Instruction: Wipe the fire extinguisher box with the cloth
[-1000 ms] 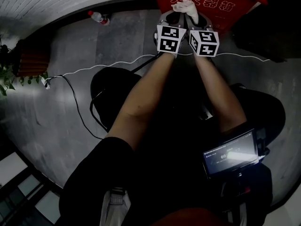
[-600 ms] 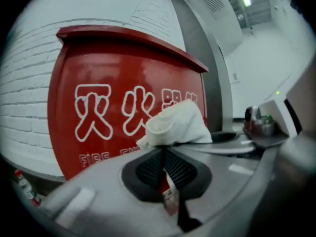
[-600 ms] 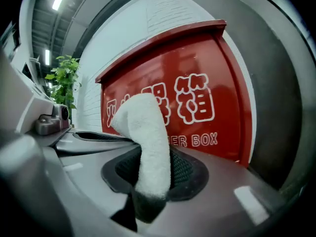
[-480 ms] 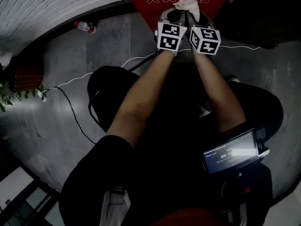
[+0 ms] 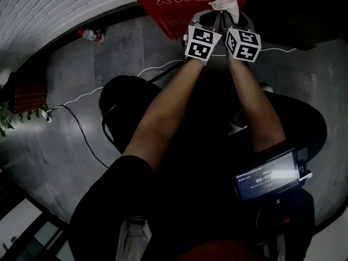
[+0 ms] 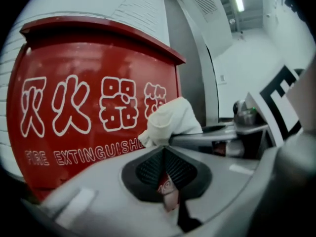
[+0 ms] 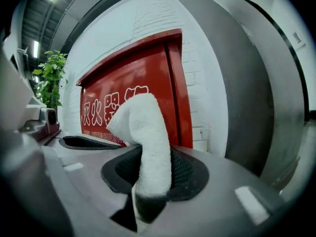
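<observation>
the right gripper (image 7: pixel 150 174) pinches a white terry cloth (image 7: pixel 145 132), raised before the right end of the lettered front of the red metal fire extinguisher box (image 6: pixel 84 83), which stands against a white brick wall (image 7: pixel 202 83). the left gripper (image 6: pixel 165 174), just beside it, is pressed together.

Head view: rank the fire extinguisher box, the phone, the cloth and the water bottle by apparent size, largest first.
1. fire extinguisher box, even though the frame edge cuts it off.
2. phone.
3. cloth and water bottle: both small and too alike to rank.
</observation>
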Demonstrator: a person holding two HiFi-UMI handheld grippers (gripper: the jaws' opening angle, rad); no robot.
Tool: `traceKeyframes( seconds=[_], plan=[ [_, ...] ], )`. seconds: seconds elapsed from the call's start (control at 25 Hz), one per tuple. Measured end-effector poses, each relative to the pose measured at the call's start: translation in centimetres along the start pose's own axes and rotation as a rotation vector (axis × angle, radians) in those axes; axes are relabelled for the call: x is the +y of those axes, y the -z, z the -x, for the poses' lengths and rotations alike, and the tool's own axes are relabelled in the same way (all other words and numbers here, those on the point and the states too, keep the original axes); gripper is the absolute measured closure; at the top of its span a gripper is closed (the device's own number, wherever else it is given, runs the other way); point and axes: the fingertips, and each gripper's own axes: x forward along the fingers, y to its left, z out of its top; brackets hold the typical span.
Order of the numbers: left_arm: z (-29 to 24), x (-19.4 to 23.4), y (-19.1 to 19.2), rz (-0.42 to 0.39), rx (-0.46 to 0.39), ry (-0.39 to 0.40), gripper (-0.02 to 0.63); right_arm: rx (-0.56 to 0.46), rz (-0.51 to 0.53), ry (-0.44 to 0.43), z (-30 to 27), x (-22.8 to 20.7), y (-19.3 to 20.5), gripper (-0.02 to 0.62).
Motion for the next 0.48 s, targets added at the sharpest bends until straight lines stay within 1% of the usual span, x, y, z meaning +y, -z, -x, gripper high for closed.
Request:
traceKeyframes(
  seconds=[0.24,0.36,0.48],
  plan=[
    [0.3,1.1,0.4,0.022,0.008,-0.034,0.607,0.012,-0.005,0.051,0.8,-3.1,0.4,0.474],
    [0.7,1.2,0.3,0.017,0.01,-0.039,0.607,0.026,-0.023,0.09,1.4,-5.0,0.8,0.474],
    [1.4,1.3,0.4,0.033,0.015,-0.046,0.607,0.028,-0.03,0.106,1.9,-5.9,0.7,0.476]
  ],
)
